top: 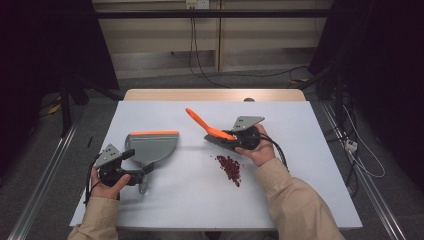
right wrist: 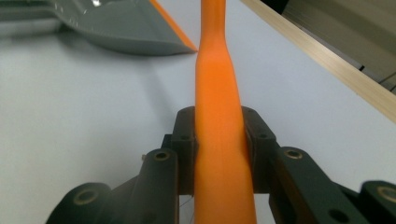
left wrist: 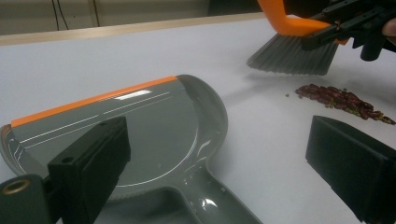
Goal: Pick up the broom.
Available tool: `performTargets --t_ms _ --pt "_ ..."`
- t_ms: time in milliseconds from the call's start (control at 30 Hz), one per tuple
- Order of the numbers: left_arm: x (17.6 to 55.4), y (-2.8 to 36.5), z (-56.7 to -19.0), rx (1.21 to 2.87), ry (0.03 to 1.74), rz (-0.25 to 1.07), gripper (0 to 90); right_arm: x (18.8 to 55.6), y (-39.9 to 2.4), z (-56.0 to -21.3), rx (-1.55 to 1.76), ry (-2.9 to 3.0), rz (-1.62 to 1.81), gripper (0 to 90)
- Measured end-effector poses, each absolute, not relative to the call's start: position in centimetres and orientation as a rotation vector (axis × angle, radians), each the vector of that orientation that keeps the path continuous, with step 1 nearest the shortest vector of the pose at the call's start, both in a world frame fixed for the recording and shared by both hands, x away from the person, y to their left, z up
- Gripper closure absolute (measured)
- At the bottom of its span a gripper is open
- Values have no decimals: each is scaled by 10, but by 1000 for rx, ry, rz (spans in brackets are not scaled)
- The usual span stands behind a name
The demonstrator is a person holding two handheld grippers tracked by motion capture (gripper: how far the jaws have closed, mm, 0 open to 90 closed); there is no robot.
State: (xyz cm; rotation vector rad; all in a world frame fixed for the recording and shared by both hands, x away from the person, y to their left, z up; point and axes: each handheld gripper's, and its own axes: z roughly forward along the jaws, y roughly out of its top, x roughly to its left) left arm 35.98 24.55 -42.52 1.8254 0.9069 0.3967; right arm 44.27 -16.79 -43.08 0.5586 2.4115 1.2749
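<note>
One grey dustpan (left wrist: pixel 154 135) lies empty; beans (top: pixel 230 168) rest on table (top: pixel 300 200); right gripper (right wrist: pixel 219 149) pinches brush (right wrist: pixel 217 93); left gripper (left wrist: pixel 219 172) spread

On the table (top: pixel 300 200), the dustpan (top: pixel 152 146) lay toward the left, its handle at the left gripper (top: pixel 131 161). A pile of beans (top: pixel 230 169) lay right of it, well apart. Behind the beans, the right gripper (top: pixel 231 136) held a brush (top: pixel 207 126) whose handle slanted back and leftward.
</note>
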Motion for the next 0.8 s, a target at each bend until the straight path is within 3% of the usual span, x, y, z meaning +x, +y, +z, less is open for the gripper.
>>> performTargets --t_ms 333,800 --pt "359 246 -425 1811 916 394 63 431 -163 -433 309 2537 1210 715" --pt "359 245 -425 1820 913 397 63 408 -170 -428 267 2574 1216 714"
